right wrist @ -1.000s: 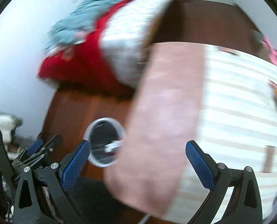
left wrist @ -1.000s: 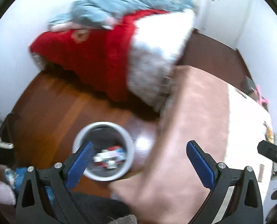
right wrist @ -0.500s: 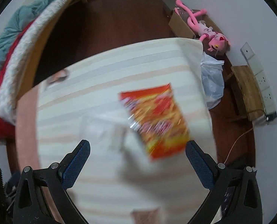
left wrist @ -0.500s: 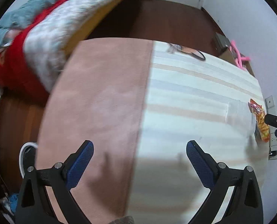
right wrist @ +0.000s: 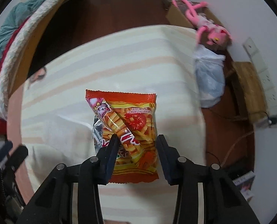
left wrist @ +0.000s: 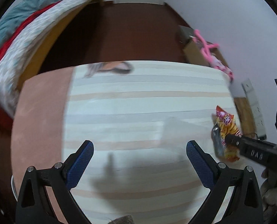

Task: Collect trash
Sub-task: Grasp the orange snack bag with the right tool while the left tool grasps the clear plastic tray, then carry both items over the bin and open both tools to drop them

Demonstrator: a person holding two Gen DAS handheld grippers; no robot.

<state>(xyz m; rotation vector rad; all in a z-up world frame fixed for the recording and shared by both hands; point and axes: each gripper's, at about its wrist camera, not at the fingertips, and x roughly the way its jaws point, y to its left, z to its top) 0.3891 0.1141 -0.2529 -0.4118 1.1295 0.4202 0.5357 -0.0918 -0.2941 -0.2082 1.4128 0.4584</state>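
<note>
Wrapper (right wrist: 132,130) under our closing right gripper (right wrist: 136,145), on the striped tabletop (right wrist: 119,63).

We had the right gripper pointing down over the snack wrapper, its jaws closing with the packet's lower half between them; the left pad already lay on the foil, the right pad looked a little clear, so we judged nothing was gripped yet. Our left gripper (left wrist: 139,155) hung wide open and empty over bare cloth, well apart from the wrapper (left wrist: 226,130). We judged the packet light, thin, crinkly and slick, likely to buckle or slide rather than resist. A folded ridge ran diagonally across its face, and we thought pinching that ridge, or one edge, gave the surest hold. A pink plush toy (right wrist: 209,22) lay beyond the table.
</note>
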